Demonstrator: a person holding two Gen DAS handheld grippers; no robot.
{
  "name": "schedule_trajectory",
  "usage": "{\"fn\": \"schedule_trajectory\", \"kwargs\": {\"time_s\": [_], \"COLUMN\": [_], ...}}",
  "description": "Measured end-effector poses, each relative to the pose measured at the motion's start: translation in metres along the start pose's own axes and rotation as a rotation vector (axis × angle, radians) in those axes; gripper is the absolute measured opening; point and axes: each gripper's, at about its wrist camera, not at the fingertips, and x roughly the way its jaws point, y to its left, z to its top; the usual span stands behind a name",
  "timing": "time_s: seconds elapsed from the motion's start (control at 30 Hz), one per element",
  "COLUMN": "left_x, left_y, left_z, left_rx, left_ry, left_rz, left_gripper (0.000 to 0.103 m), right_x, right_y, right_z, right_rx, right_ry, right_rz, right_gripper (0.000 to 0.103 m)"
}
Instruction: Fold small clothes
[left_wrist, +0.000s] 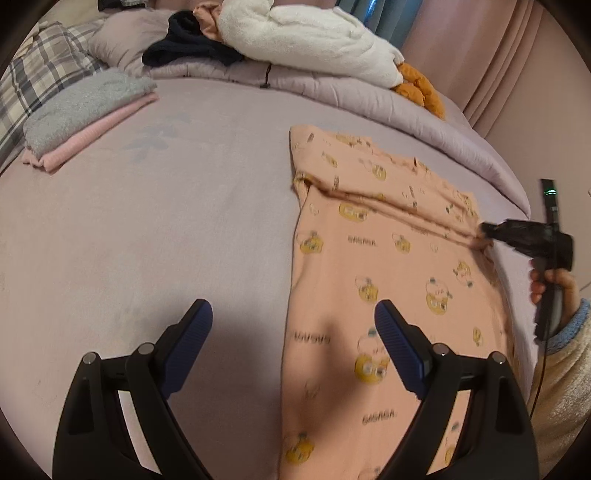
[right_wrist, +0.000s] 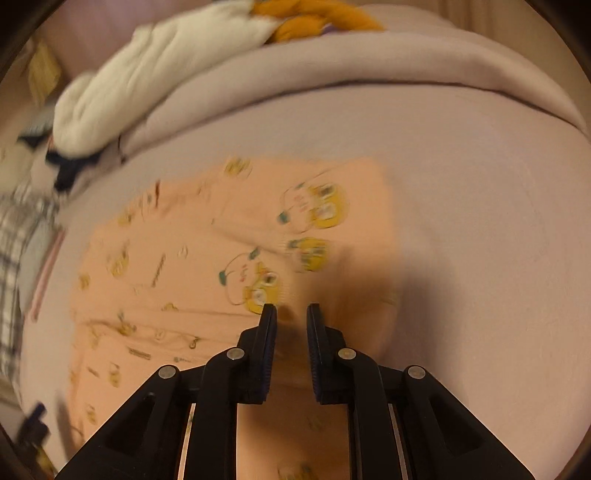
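A peach garment with yellow cartoon prints (left_wrist: 388, 258) lies flat on the lilac bed, its top part folded over. My left gripper (left_wrist: 293, 314) is open and empty, hovering above the garment's left edge. My right gripper (right_wrist: 291, 310) has its jaws a narrow gap apart, low over the garment (right_wrist: 221, 258). In the left wrist view the right gripper (left_wrist: 487, 232) touches the garment's right edge at the fold line. I cannot tell whether cloth sits between its fingers.
A folded grey and pink stack (left_wrist: 85, 118) lies at the back left, next to a plaid pillow (left_wrist: 33, 81). A white fleece (left_wrist: 314, 40), dark cloth (left_wrist: 192, 44) and an orange item (left_wrist: 421, 88) sit on the rolled duvet behind.
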Motion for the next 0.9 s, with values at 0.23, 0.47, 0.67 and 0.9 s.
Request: {"fn": "schedule_trajectory", "kwargs": {"time_s": [0.23,0.47,0.67,0.9], "left_x": [-0.004,0.027,-0.004,-0.045], "left_y": [-0.016,-0.082,-0.059,-0.009], "left_z": [-0.006,-0.047,-0.114,-0.112], "left_rx": [0.037,0.289,0.402,0.131], "left_ry": [0.012,0.115,0.167,0.164], "left_rz": [-0.057,-0.078,-0.094,-0.187], "left_gripper": [0.089,0.078,0.085,0.087], "right_x": [-0.069,-0.051,-0.095,-0.137], "right_y": [-0.009,0.043,0.023,-0.028], "right_z": [-0.057,-0.142,-0.221,-0.223], "right_rx": [-0.099,-0.38,-0.496,-0.241], "right_ry": [-0.005,0.128,0.104,0.163], "right_rz": [0.181,0.116,0.015,0.19], "right_gripper": [0.045,0.045,0.045,0.046]}}
